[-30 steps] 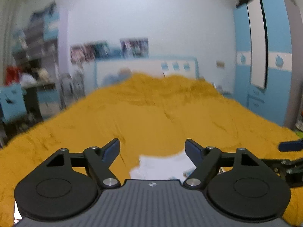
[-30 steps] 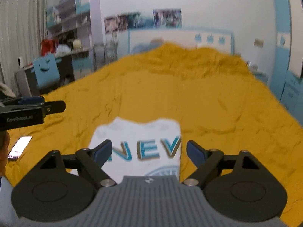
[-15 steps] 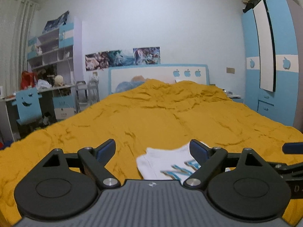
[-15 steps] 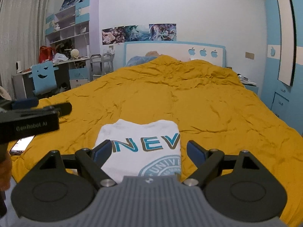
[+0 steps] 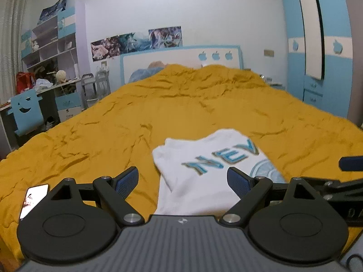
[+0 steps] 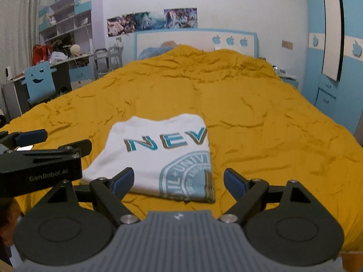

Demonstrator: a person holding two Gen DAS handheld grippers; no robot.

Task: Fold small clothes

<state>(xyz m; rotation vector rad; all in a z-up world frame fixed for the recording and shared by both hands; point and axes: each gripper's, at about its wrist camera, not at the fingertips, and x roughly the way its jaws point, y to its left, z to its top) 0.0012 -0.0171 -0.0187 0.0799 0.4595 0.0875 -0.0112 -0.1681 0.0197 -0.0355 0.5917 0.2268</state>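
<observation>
Shirt [image 6: 163, 156] is folded into a compact white rectangle, lying flat on the yellow bedspread [image 6: 261, 122] near the foot of the bed. Blue "NEV" lettering faces up, with part of a round blue crest below it.

My left gripper [image 5: 182, 181] is spread wide, nothing between the fingers — it hangs just over the shirt's near-left part, no visible contact. My right gripper [image 6: 179, 182] is also released and empty, jaws apart, above the shirt's near edge; I can't tell whether it touches the fabric.

Both grippers sit side by side: from the right wrist view the left one shows at the left border, "GenRobot.AI" printed on its body; from the left wrist view the right one's blue fingertip pokes in from the right border.

Phone [image 5: 34, 200] lies on the bedspread, left of the shirt and well apart from it, screen lit. Headboard [image 6: 195, 43] with blue apple shapes at the far end; blue wardrobe [image 6: 335, 52] on the right — desk and blue chair [image 6: 39, 82] on the left.
</observation>
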